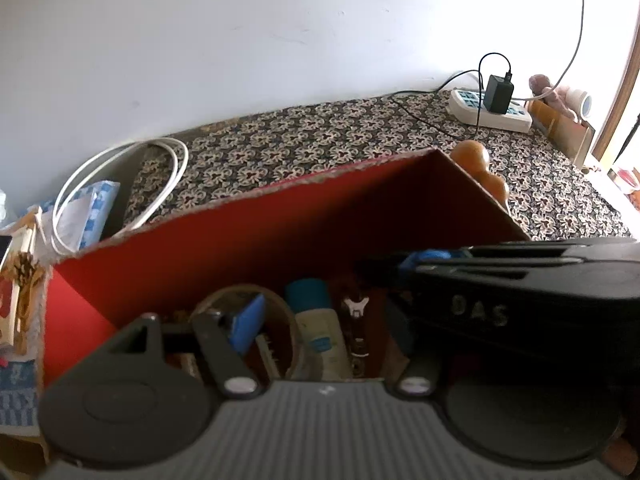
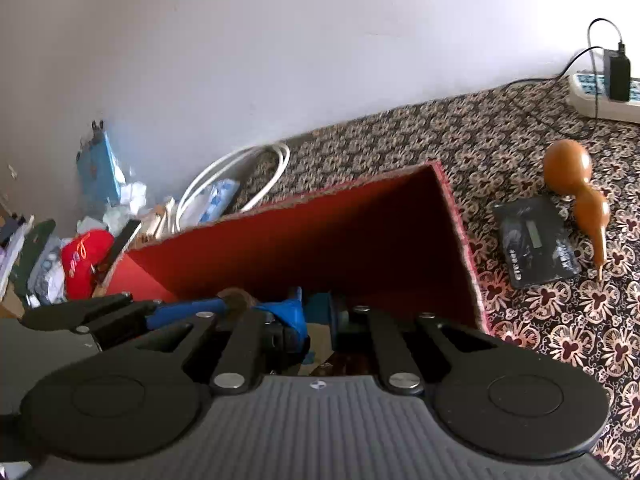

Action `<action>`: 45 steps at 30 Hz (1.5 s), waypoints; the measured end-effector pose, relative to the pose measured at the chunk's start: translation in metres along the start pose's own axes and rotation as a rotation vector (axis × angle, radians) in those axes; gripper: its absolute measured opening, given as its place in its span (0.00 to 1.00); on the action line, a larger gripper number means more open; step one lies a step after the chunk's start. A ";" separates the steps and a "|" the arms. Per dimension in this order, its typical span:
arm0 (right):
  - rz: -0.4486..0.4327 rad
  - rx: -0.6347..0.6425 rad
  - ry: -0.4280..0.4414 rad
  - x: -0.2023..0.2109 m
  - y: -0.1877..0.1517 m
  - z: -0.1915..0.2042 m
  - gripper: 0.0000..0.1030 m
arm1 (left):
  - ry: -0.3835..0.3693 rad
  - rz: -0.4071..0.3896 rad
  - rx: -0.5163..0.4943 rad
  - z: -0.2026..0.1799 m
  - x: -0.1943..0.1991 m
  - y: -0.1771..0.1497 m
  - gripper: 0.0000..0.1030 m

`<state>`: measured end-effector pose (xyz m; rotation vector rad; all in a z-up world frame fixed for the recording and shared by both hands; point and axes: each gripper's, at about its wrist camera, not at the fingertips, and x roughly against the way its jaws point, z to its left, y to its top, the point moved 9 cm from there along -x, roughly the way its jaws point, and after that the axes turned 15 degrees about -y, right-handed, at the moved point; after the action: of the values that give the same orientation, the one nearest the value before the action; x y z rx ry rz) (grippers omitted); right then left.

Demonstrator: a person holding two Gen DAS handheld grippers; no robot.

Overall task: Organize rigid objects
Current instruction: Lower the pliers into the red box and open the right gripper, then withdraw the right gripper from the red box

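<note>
A red cardboard box (image 1: 240, 240) stands on the patterned table; it also shows in the right wrist view (image 2: 320, 232). Inside it lie a tape roll (image 1: 288, 320), a white tube with a blue cap (image 1: 320, 320) and a dark tool (image 1: 356, 320). My left gripper (image 1: 320, 320) hangs over the box, open and empty. The right gripper crosses the left wrist view as a black body (image 1: 520, 292). My right gripper (image 2: 316, 312) is also over the box, open, its blue fingertips (image 2: 288, 312) above the contents. A brown gourd (image 2: 576, 188) and a black calculator (image 2: 536, 236) lie right of the box.
A white power strip (image 1: 488, 110) with a black adapter sits at the far right by the wall. A coiled white cable (image 1: 120, 184) and a blue tissue pack (image 1: 92, 208) lie left of the box. Clutter with a red cap (image 2: 84, 256) fills the far left.
</note>
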<state>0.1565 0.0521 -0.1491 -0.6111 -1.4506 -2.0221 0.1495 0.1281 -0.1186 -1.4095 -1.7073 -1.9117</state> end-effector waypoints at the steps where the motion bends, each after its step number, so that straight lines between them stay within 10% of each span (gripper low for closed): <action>1: -0.012 -0.008 -0.005 0.003 0.000 -0.002 0.00 | 0.003 -0.001 -0.001 0.000 0.000 0.000 0.64; 45: -0.116 -0.003 -0.122 0.110 -0.027 -0.019 0.04 | 0.246 -0.038 0.076 -0.028 0.096 -0.033 0.68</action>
<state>0.0567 0.0206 -0.1012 -0.6763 -1.5879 -2.1078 0.0626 0.1540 -0.0645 -1.0716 -1.6802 -1.9261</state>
